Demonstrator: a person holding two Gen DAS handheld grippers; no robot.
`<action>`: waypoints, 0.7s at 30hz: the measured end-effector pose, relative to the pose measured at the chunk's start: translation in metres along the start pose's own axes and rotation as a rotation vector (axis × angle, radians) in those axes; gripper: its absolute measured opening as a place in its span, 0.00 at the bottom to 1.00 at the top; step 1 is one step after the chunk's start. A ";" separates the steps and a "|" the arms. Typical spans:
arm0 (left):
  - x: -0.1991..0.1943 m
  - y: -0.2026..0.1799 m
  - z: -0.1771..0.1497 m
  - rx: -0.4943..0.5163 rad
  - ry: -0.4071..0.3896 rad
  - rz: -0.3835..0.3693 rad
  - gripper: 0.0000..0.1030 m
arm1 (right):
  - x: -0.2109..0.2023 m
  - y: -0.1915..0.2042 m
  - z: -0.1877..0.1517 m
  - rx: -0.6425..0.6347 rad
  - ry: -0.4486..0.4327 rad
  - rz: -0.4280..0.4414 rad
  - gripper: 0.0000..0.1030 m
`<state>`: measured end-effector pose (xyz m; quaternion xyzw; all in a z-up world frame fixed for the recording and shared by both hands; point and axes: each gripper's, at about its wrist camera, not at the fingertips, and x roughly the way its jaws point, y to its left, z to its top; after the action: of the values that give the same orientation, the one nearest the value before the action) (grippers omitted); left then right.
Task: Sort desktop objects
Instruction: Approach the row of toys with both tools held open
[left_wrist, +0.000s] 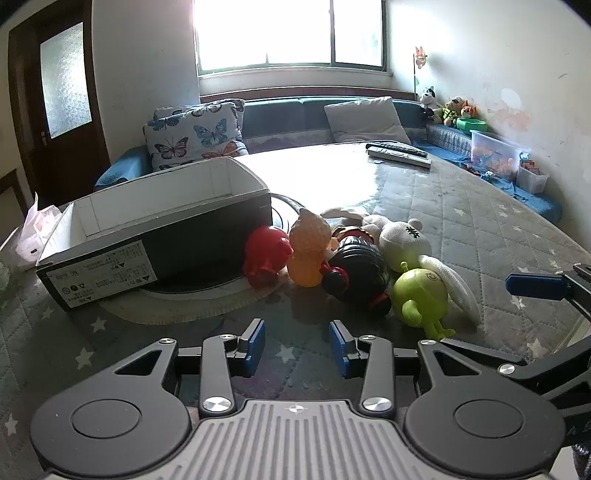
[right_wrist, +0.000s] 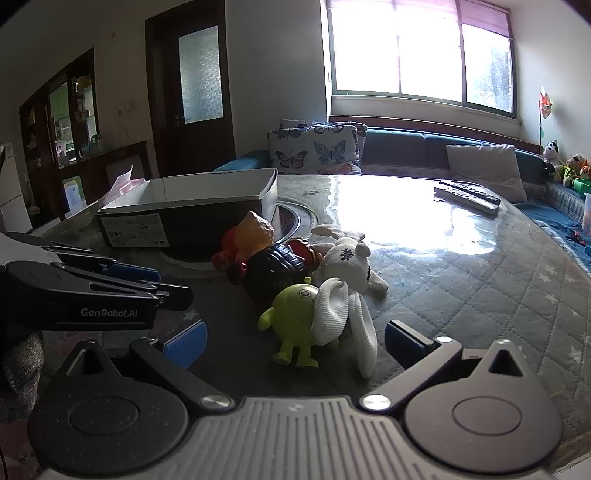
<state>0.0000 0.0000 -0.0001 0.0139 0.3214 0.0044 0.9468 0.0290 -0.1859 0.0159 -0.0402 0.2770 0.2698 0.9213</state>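
Note:
A heap of toys lies on the table: a red figure (left_wrist: 265, 256), an orange figure (left_wrist: 308, 251), a black ribbed toy (left_wrist: 356, 273), a white knitted rabbit (left_wrist: 406, 236) and a green one-eyed figure (left_wrist: 419, 295). An open black box with white inside (left_wrist: 155, 225) stands to their left. My left gripper (left_wrist: 297, 349) is open and empty, just in front of the heap. My right gripper (right_wrist: 293, 345) is open wide; the green figure (right_wrist: 295, 314) and a rabbit ear (right_wrist: 364, 332) lie just past its fingertips. The box also shows in the right wrist view (right_wrist: 188, 214).
The table (left_wrist: 461, 206) has a grey quilted star cover under clear plastic. Two remote controls (left_wrist: 399, 151) lie at its far side. A round mat (left_wrist: 192, 302) lies under the box. A sofa with butterfly cushions (left_wrist: 192, 136) is behind. The left gripper shows in the right wrist view (right_wrist: 110, 291).

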 end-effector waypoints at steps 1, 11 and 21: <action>0.000 0.000 0.000 0.004 0.002 0.005 0.41 | 0.000 0.000 0.000 -0.004 0.001 0.002 1.00; 0.007 -0.003 -0.002 0.025 0.046 0.012 0.41 | 0.001 0.003 0.001 -0.025 0.019 0.006 1.00; 0.004 -0.003 -0.002 0.031 0.047 0.012 0.40 | 0.004 0.005 0.000 -0.032 0.025 0.005 1.00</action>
<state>0.0018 -0.0026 -0.0042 0.0305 0.3433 0.0054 0.9387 0.0291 -0.1792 0.0137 -0.0575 0.2843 0.2759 0.9164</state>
